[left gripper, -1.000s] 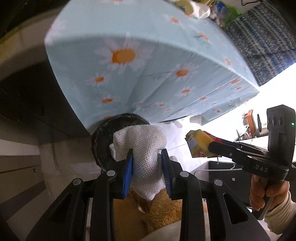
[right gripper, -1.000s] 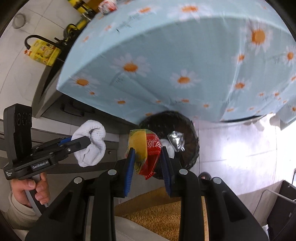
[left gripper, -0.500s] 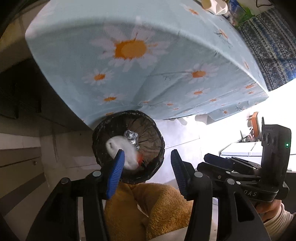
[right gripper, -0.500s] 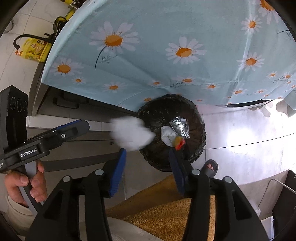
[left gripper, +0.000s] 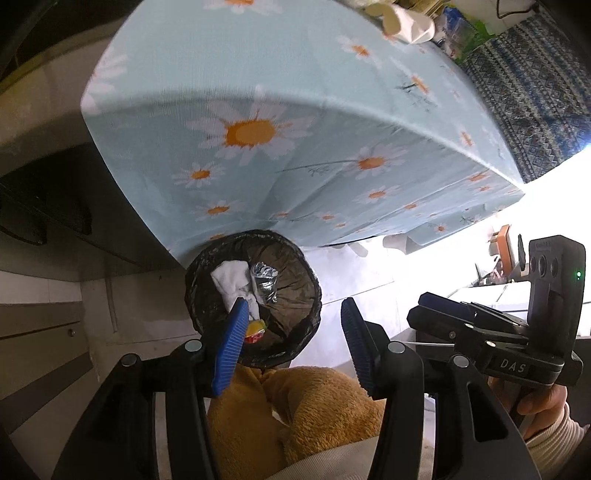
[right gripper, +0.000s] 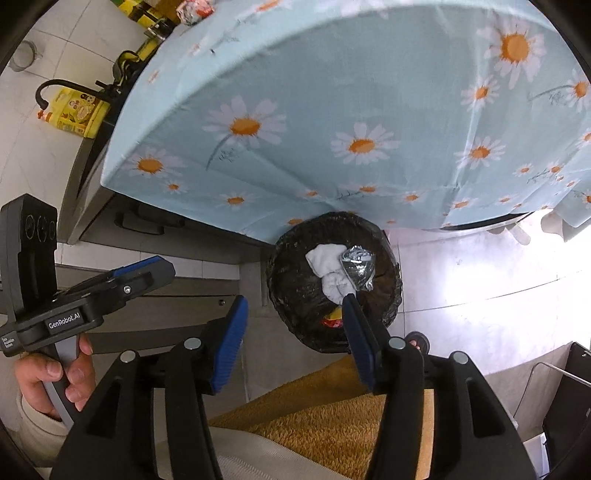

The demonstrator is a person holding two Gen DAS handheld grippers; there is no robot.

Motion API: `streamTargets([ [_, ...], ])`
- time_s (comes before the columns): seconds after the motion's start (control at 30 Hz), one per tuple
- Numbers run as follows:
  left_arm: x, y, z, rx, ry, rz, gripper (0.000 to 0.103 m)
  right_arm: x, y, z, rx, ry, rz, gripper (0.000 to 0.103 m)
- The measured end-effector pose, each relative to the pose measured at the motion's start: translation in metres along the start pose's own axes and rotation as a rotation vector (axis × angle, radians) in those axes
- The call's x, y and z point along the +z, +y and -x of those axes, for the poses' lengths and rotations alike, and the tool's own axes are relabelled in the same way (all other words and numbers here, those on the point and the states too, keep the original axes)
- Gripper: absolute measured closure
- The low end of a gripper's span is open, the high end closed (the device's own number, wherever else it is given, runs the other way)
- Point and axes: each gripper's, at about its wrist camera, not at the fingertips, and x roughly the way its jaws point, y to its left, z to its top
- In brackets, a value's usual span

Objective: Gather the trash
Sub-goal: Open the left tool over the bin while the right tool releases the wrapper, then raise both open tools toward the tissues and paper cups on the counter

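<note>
A black-lined bin [left gripper: 295,295] [right gripper: 288,277] stands on the floor at the edge of the daisy tablecloth. Inside it lie a white cloth [left gripper: 231,280] [right gripper: 325,260], a crumpled foil wrapper [left gripper: 264,278] [right gripper: 356,264] and a yellow-and-red wrapper [left gripper: 255,328] [right gripper: 332,319]. My left gripper [left gripper: 293,310] [right gripper: 162,266] hangs above the bin, open, with nothing between its blue pads. My right gripper [right gripper: 294,304] [left gripper: 424,302] hovers beside it over the bin's near rim; its jaws are opening and hold nothing.
The table under the daisy cloth [left gripper: 295,110] overhangs the bin's far side; crumpled paper [left gripper: 402,22] lies on top. A yellow bottle [right gripper: 77,114] stands at far left. The person's orange fleece lap [left gripper: 295,406] is below the grippers, a foot [right gripper: 417,338] beside the bin.
Both grippers opened and let go. The white cloth dropped from the left gripper and the yellow-and-red wrapper from the right; both now lie in the bin.
</note>
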Motion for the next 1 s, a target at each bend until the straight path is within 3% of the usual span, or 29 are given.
streamTargets([
  [0.4, 0.008, -0.018, 0.067, -0.027, -0.159, -0.076, 0.053, 0.009, 0.029, 0.049, -0.013, -0.142, 0.061, 0.045],
  [0.5, 0.011, -0.017, 0.079, -0.027, -0.195, -0.086, 0.053, 0.013, 0.034, 0.062, -0.019, -0.188, 0.082, 0.033],
  [0.73, 0.024, -0.023, 0.099, -0.024, -0.231, -0.108, 0.053, 0.026, 0.041, 0.099, -0.063, -0.321, 0.103, 0.033],
  [0.8, 0.029, -0.028, 0.111, -0.040, -0.257, -0.125, 0.053, 0.035, 0.041, 0.118, -0.073, -0.381, 0.106, 0.024],
  [0.83, 0.033, -0.030, 0.116, -0.035, -0.271, -0.138, 0.053, 0.039, 0.040, 0.125, -0.069, -0.403, 0.100, 0.014],
  [1.0, 0.057, -0.044, 0.148, -0.019, -0.366, -0.171, 0.040, 0.070, 0.042, 0.167, -0.080, -0.511, 0.099, 0.008],
])
